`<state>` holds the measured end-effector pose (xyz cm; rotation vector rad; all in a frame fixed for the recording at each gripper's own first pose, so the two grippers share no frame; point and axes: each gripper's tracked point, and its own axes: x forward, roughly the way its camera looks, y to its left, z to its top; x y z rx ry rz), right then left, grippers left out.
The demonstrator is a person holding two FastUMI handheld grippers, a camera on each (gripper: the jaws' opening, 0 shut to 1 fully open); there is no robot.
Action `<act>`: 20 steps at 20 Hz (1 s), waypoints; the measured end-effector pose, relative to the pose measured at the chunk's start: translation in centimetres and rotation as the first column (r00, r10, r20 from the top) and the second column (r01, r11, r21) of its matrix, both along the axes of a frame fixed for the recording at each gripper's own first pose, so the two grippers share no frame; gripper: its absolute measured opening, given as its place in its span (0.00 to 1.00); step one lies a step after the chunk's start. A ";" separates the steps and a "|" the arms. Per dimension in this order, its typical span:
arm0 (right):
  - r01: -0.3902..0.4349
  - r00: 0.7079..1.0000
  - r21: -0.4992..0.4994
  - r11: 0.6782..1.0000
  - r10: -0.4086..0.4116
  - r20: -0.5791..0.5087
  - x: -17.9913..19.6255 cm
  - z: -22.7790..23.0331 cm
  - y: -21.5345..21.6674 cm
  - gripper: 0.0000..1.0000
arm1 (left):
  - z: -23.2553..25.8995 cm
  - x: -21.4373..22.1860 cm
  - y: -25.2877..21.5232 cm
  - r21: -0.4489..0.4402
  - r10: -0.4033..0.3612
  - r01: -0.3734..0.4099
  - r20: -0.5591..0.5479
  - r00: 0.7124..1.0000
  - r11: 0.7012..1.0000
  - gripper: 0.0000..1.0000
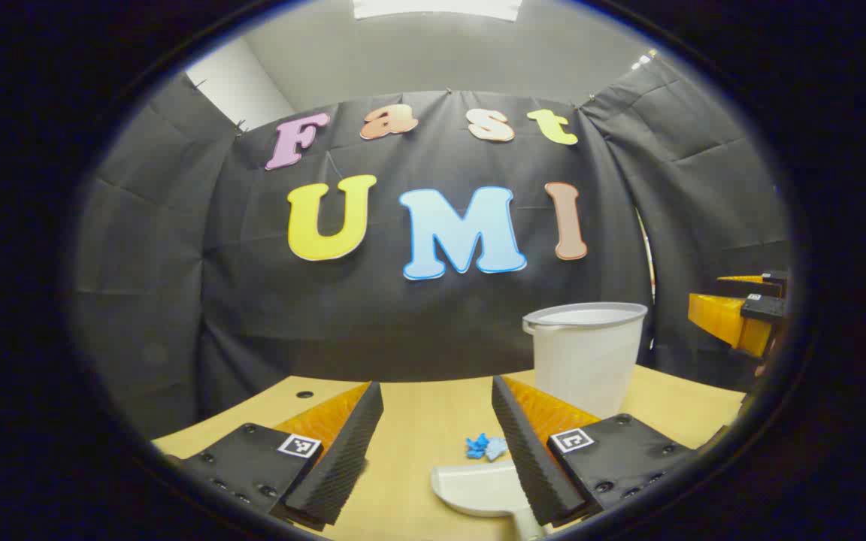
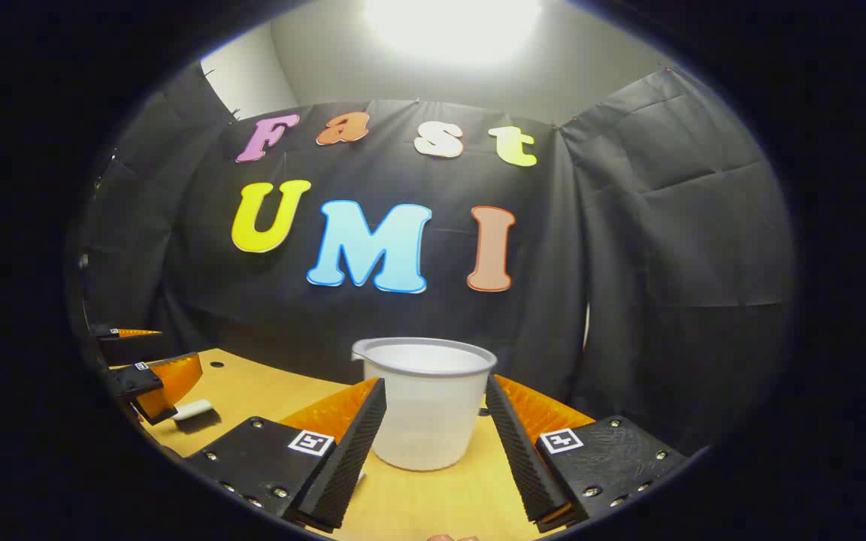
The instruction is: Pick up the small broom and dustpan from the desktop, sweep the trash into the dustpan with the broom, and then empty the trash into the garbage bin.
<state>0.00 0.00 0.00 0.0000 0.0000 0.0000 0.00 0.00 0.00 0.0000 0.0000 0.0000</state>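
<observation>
Two grippers are in play, and we see both wide open with nothing between their fingers. Our left gripper (image 1: pixel 437 421) hovers above the wooden desktop (image 1: pixel 418 421); just beside its right finger lies the white dustpan (image 1: pixel 482 490), partly hidden by that finger, with blue scraps of trash (image 1: pixel 484 446) just beyond the pan. Farther back and to the right stands the white garbage bin (image 1: pixel 587 357). Our right gripper (image 2: pixel 433 417) faces that bin (image 2: pixel 424 402) straight on, the bin upright between its fingers but farther off. At the left edge, a white handle-like piece (image 2: pixel 192 409) lies on the desk; we cannot tell whether it is the broom.
</observation>
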 end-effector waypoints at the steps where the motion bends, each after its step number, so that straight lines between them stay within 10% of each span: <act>1: -0.026 1.000 0.000 1.000 0.026 0.009 0.3 0.8 1.7 0.84 | 0.3 -0.1 1.7 0.004 0.014 -0.014 -0.005 1.000 1.000 0.95; 14: -0.251 0.965 -0.110 0.962 0.258 0.047 3.5 3.8 13.4 0.84 | 1.0 1.1 13.5 -0.036 0.132 -0.133 -0.016 0.991 0.990 0.95; 20: -0.164 0.986 -0.072 0.984 0.165 0.019 4.6 4.2 13.9 0.84 | 2.1 3.3 14.4 -0.027 0.044 -0.044 0.004 0.999 0.999 0.98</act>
